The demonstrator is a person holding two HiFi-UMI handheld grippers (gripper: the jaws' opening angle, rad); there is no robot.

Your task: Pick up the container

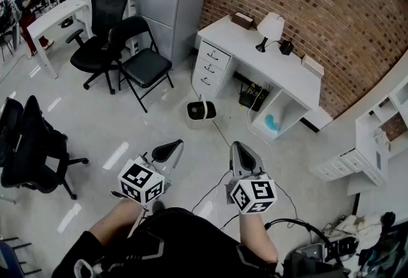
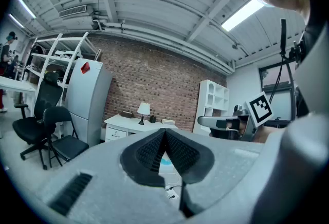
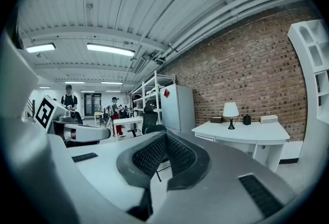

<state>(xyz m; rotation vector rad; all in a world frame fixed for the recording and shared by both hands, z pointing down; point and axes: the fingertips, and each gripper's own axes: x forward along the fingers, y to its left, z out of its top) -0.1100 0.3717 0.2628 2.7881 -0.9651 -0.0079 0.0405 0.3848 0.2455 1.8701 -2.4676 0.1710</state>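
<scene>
Hovering level, left gripper (image 1: 173,145) and right gripper (image 1: 238,148) have jaws closed on nothing (forearms (image 1: 258,238) partly hidden by black clothing (image 1: 185,245))

White rounded container (image 1: 201,111), dark top, upright on the floor (image 1: 127,124), near the desk drawers (image 1: 209,66)

White desk (image 1: 288,74) w/ lamp (image 1: 271,28), brown box (image 1: 243,20).

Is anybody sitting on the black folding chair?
No, the black folding chair stands by the grey cabinet with nobody on its seat.
</scene>
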